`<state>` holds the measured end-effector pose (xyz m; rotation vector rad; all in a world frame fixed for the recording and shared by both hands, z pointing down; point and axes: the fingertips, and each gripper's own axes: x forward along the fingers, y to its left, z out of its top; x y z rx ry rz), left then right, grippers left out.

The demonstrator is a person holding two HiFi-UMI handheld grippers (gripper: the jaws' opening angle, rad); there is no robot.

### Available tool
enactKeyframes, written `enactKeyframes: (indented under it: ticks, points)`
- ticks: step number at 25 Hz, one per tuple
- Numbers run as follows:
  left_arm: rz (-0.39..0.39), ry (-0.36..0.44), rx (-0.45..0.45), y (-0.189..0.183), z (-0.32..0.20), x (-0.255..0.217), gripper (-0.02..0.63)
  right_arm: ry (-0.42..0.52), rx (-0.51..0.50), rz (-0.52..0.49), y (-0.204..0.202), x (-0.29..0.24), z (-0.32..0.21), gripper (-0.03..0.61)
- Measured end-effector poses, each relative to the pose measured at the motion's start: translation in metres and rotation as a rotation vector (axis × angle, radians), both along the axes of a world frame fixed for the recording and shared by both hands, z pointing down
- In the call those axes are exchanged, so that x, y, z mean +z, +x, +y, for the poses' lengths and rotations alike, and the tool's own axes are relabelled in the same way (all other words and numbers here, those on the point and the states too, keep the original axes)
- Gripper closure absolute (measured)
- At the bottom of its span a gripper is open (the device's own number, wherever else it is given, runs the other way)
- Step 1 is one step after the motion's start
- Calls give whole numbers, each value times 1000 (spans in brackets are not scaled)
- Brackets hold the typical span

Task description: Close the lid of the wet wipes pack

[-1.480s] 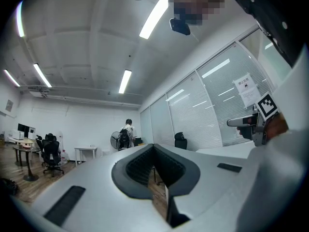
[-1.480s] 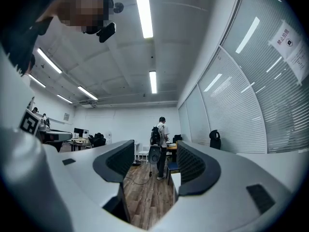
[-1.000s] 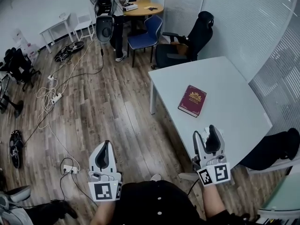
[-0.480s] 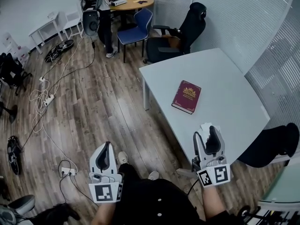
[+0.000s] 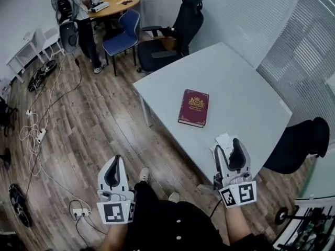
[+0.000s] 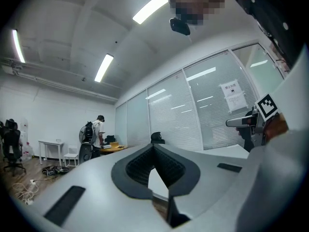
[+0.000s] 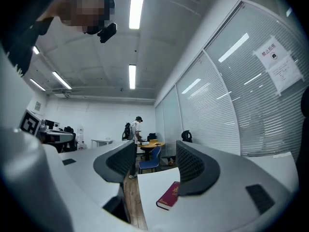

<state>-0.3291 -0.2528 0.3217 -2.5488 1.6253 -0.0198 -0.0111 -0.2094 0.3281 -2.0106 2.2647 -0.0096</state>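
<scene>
A small white flat thing (image 5: 222, 139), maybe the wet wipes pack, lies at the near edge of the light grey table (image 5: 246, 95). My right gripper (image 5: 229, 148) covers most of it, so no lid shows. That gripper is open, with nothing between its pads. In the right gripper view the right gripper (image 7: 155, 151) points level over the tabletop, and the pack is hidden there. My left gripper (image 5: 115, 167) hangs over the wooden floor, left of the table. Its fingertips meet in the left gripper view (image 6: 154, 147), and it holds nothing.
A dark red book (image 5: 193, 107) lies mid-table, also seen between the right jaws (image 7: 169, 195). Black office chairs (image 5: 175, 33) (image 5: 301, 145) stand at the far and right sides. A person (image 5: 84, 20) stands by a round wooden table (image 5: 107, 4). Cables (image 5: 39, 135) trail over the floor.
The table and book have slid left and nearer in the head view. Both grippers have come closer to the table. The right one now stands over the near edge and the white thing.
</scene>
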Motion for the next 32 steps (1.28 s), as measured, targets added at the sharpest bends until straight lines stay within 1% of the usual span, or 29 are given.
enactKeyframes:
  ticks: [6, 14, 23, 32]
  points:
    - [-16, -2, 141, 32, -53, -4, 600, -10, 145, 2, 24, 0, -8, 308]
    - [-12, -17, 362, 89, -97, -5, 600, -31, 372, -3, 54, -2, 15, 308]
    - [-6, -34, 611, 153, -111, 1, 600, -42, 620, -2, 72, -3, 65, 308]
    - [4, -37, 836, 196, -106, 2, 600, -48, 845, 6, 61, -6, 117, 308]
